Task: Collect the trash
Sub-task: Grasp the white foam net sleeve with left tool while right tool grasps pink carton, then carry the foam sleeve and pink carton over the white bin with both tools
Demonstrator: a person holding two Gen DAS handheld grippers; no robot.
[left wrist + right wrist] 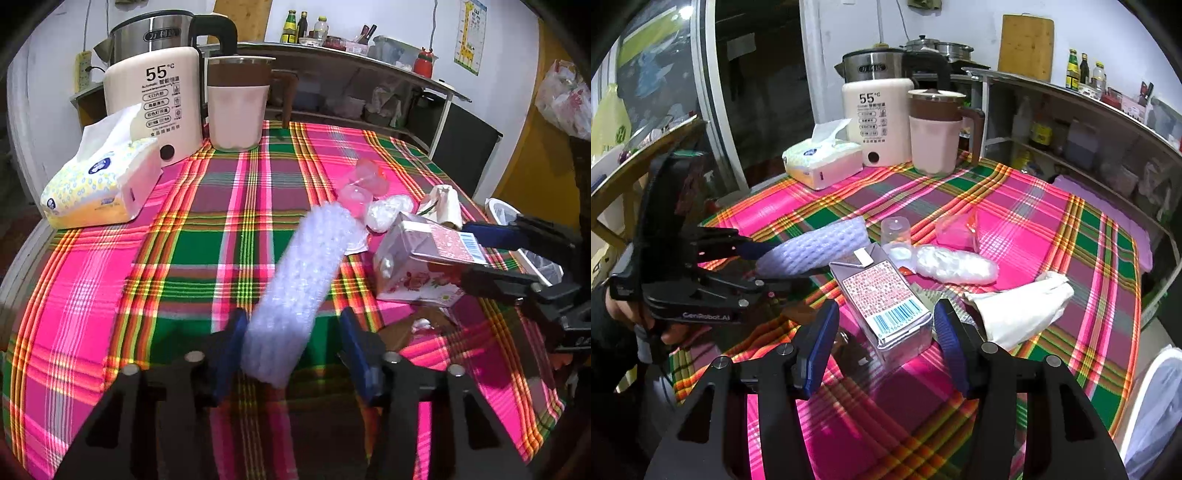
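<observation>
collecting has barely begun: left claw (291, 347) straddles the foam sleeve (306, 280), pads not visibly pressing; right claw (886, 332) gapes around the carton (882, 299); cups, wrappers litter the bench (1052, 229).

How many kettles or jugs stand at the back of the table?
3: a steel kettle rearmost, a white warmer marked 55 in front of it, and a pink jug to its right. None seems hidden.

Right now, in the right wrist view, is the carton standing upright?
No. The carton lies on its side on the tablecloth, barcode face up, between the right tongs.
</observation>
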